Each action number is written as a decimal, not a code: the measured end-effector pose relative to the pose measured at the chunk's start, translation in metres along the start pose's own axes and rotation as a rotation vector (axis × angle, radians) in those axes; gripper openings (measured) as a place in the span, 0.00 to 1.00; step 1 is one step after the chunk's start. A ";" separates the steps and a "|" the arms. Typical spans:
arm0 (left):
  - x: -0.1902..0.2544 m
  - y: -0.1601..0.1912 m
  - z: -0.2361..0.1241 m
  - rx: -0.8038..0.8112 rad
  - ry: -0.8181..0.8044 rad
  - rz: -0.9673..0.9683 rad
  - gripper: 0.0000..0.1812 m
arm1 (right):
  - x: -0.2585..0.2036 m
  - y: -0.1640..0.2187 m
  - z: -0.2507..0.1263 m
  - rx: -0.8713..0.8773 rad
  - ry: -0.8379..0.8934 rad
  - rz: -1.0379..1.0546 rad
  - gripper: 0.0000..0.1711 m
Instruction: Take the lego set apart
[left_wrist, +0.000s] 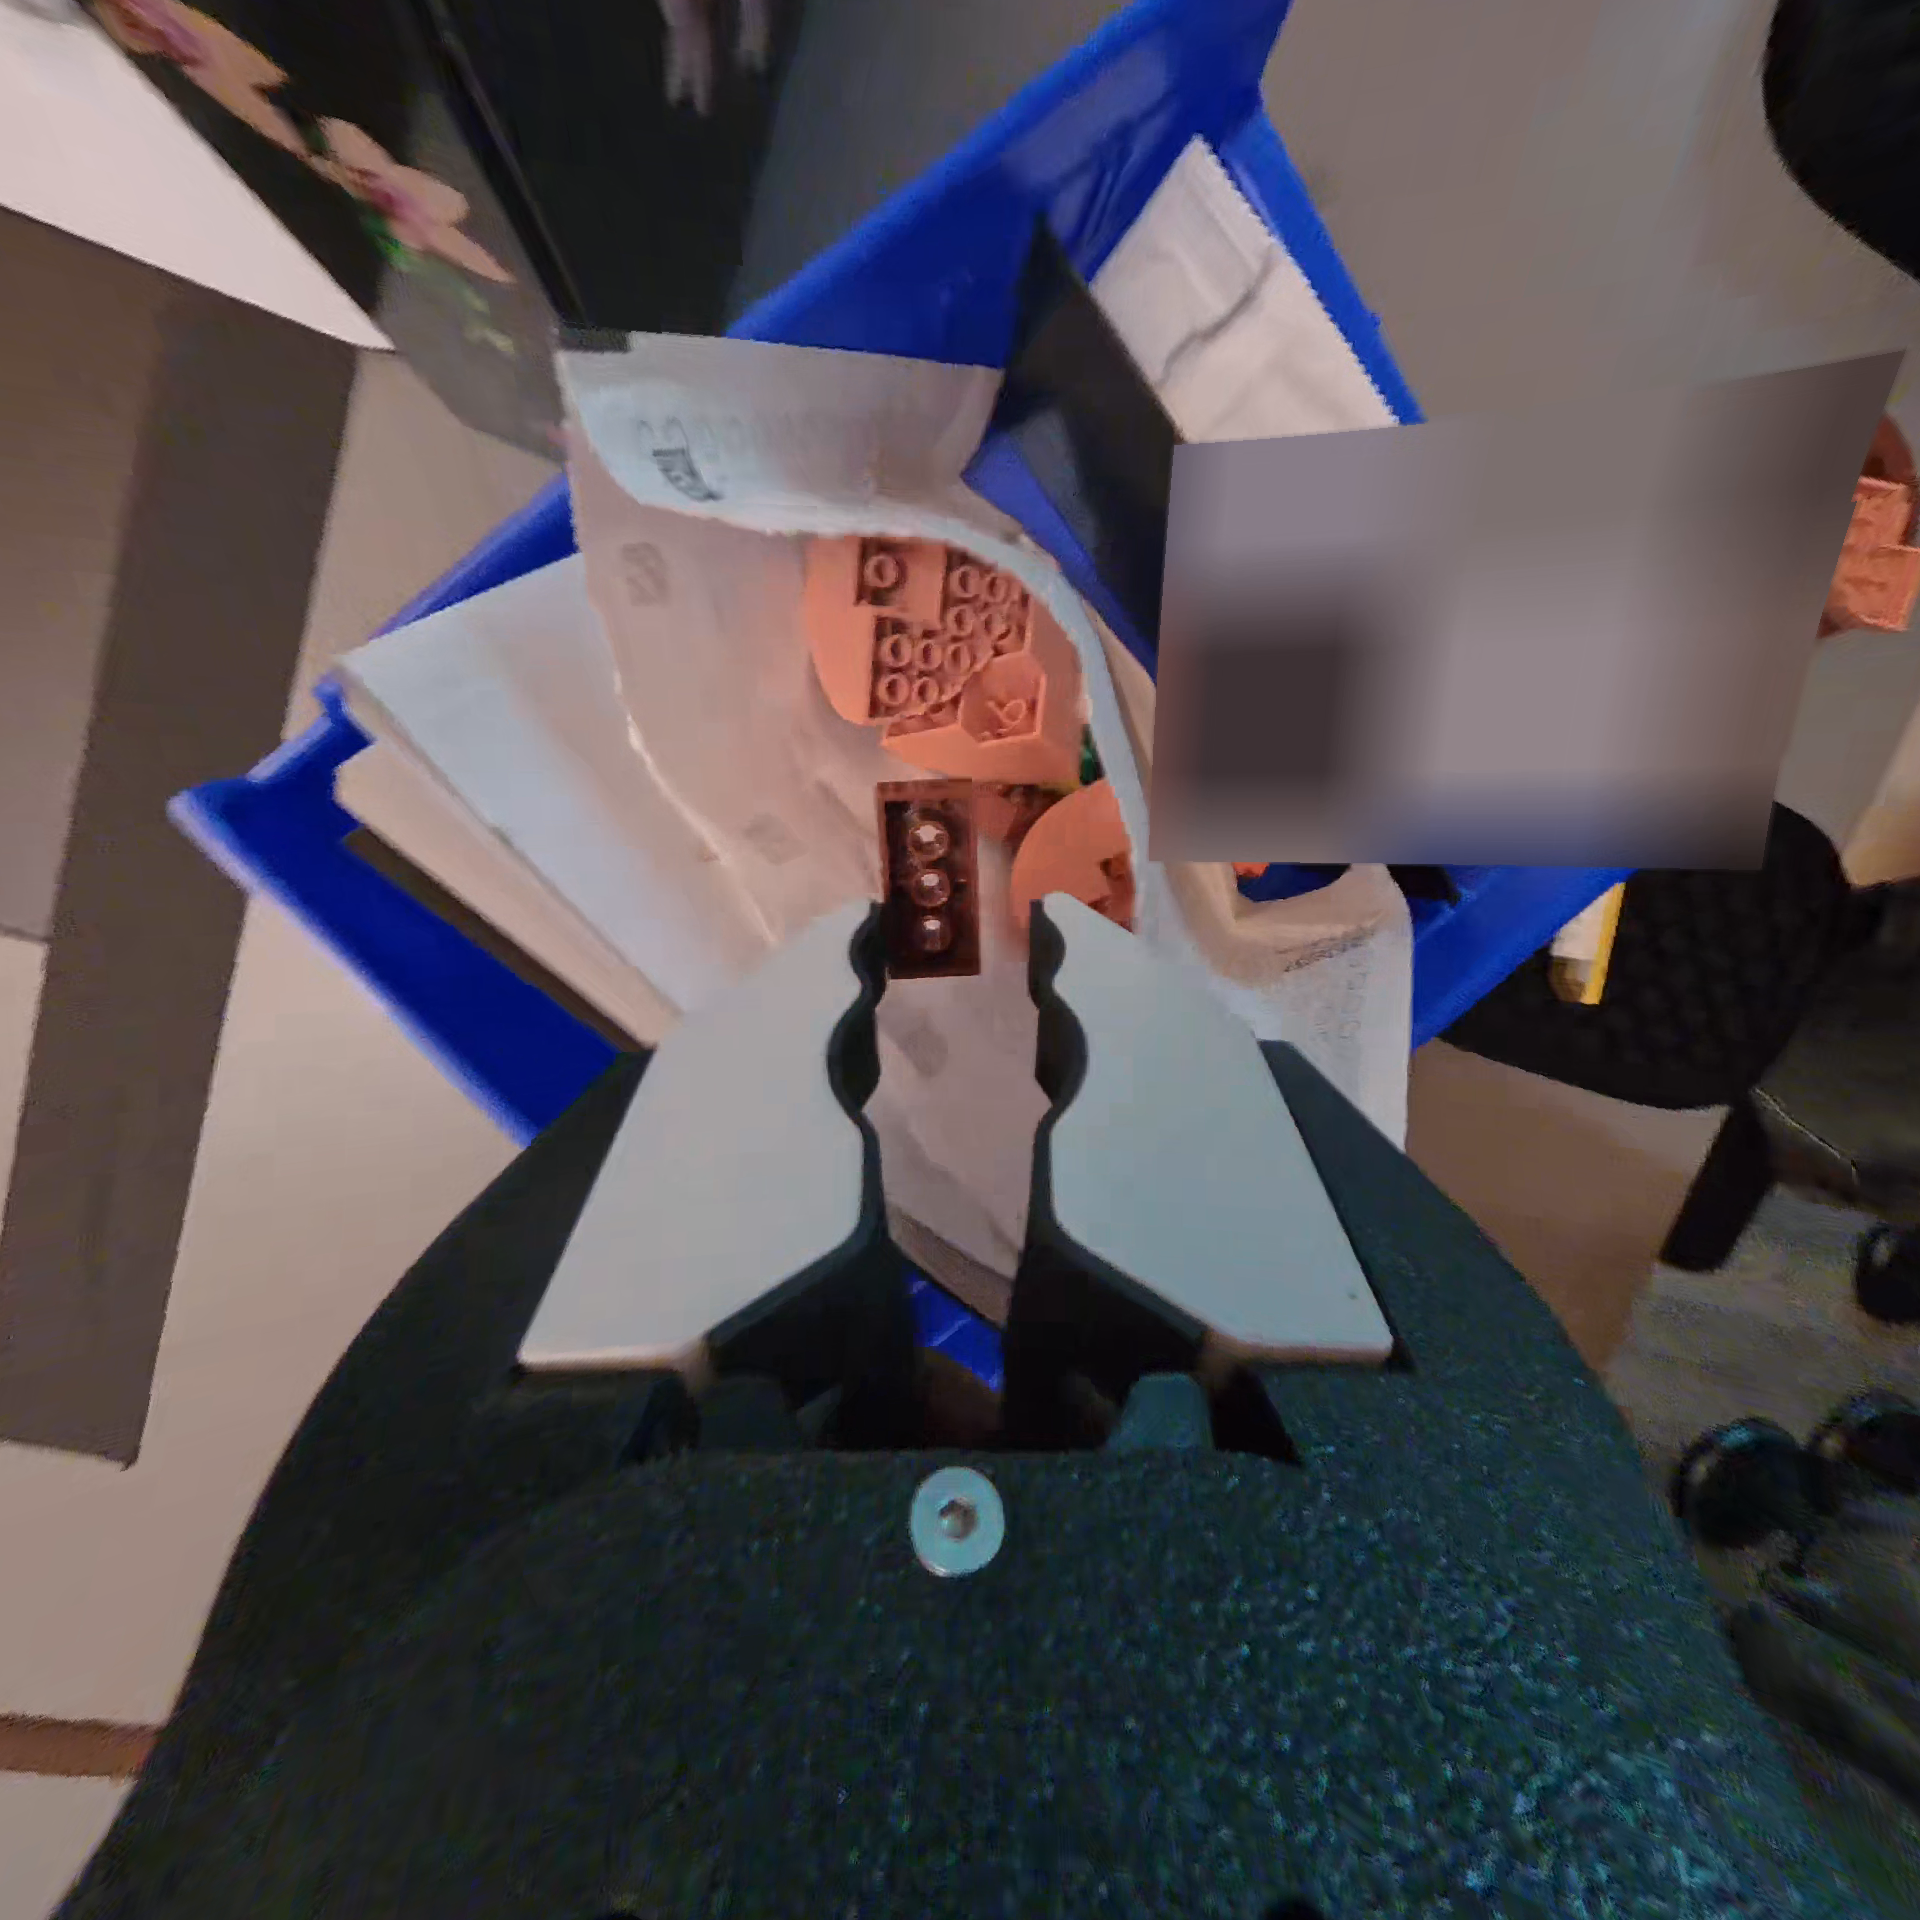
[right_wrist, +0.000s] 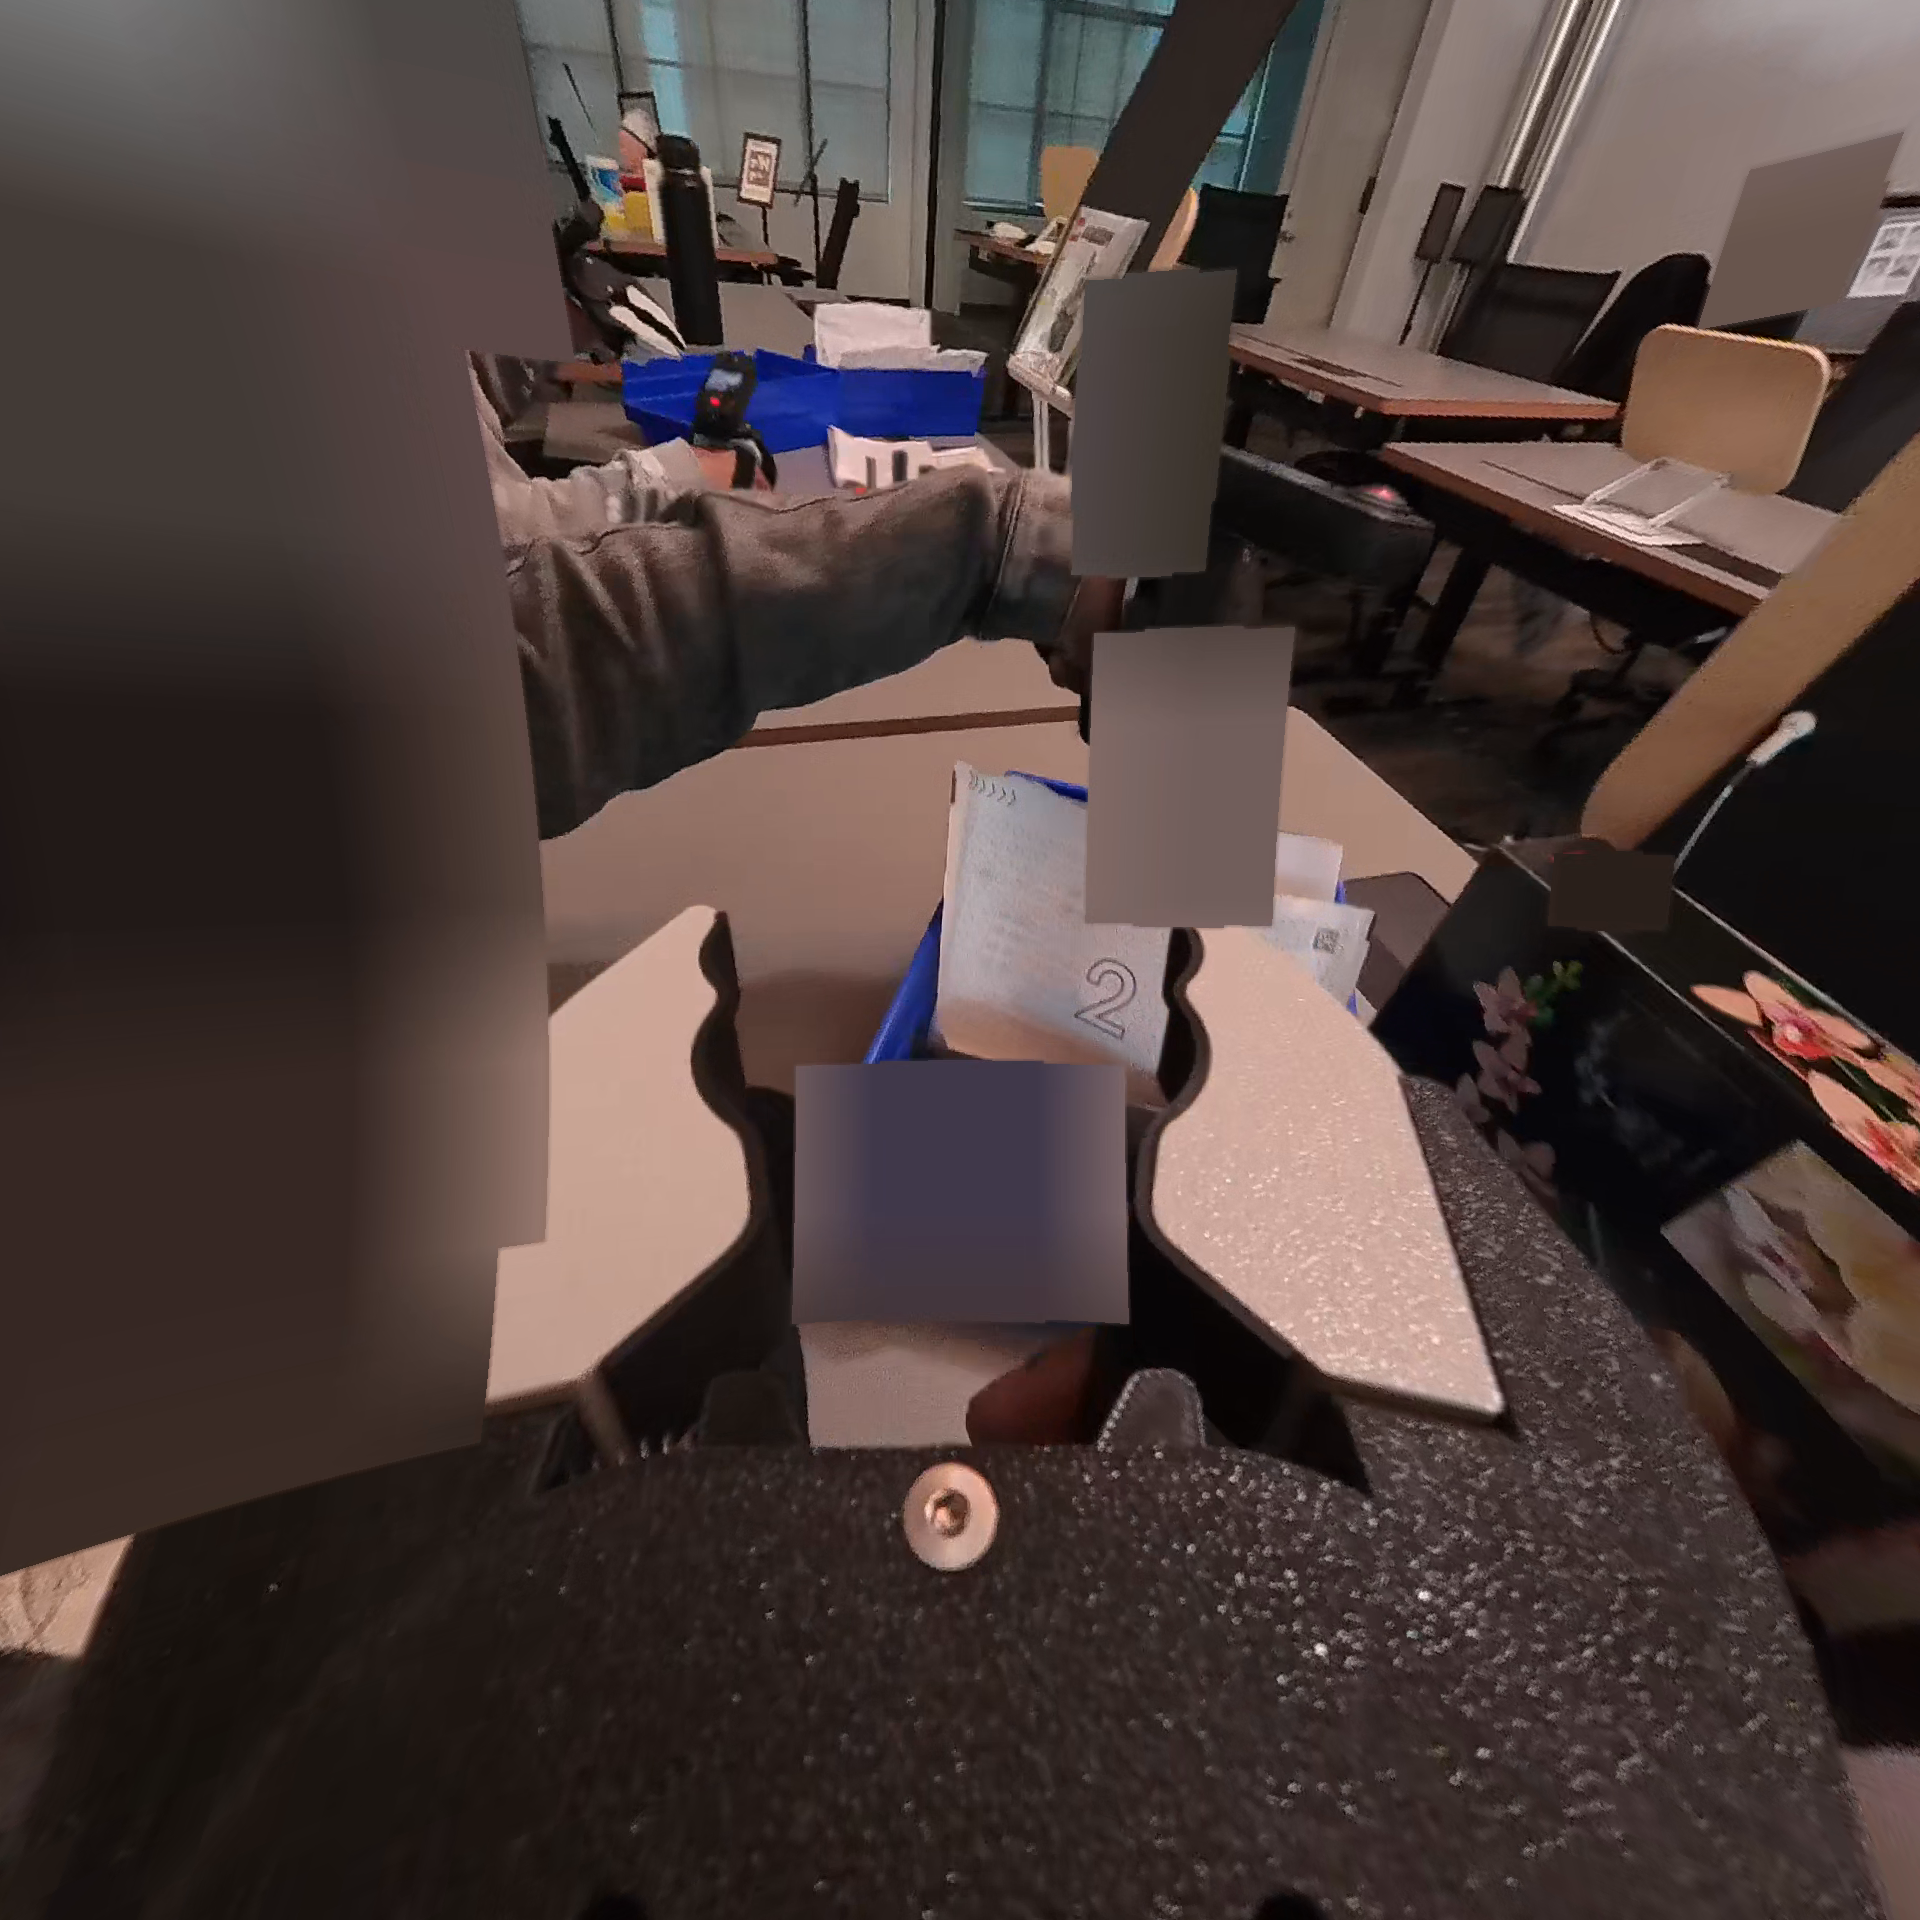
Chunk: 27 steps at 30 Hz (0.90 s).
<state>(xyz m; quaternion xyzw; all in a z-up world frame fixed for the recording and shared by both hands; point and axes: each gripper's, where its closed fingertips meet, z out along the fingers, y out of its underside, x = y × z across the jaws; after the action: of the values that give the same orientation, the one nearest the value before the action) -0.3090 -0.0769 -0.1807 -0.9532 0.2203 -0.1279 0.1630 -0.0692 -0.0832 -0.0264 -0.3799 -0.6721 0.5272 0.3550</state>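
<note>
Hovering with jaws parted, the left gripper (left_wrist: 951, 920) nears the small, rigid dark-brown studded lego plate (left_wrist: 928, 878) among salmon-pink lego pieces (left_wrist: 940, 649) in the blue plastic bin (left_wrist: 416, 914), best pinched across its long edges, while the right gripper (right_wrist: 951, 961) waits spread wide.

One blue bin (left_wrist: 416, 935) holds several paper bags (left_wrist: 727, 790). One brown brick (left_wrist: 928, 883) and three salmon pieces (left_wrist: 935, 644) show.
</note>
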 end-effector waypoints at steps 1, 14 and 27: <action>0.003 -0.001 0.001 -0.011 0.019 0.007 0.18 | -0.002 0.002 -0.008 -0.002 0.009 -0.004 0.46; 0.022 -0.049 -0.049 0.404 -0.240 0.118 0.26 | -0.013 0.089 -0.049 -0.180 0.032 0.019 0.44; 0.261 -0.043 0.085 0.670 -0.127 0.254 0.39 | -0.090 0.239 0.008 -0.529 -0.411 -0.033 0.46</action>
<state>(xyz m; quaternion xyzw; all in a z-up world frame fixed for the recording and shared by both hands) -0.0390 -0.1394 -0.1981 -0.8179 0.2724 -0.1121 0.4943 -0.0020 -0.1288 -0.2686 -0.3335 -0.8493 0.3942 0.1095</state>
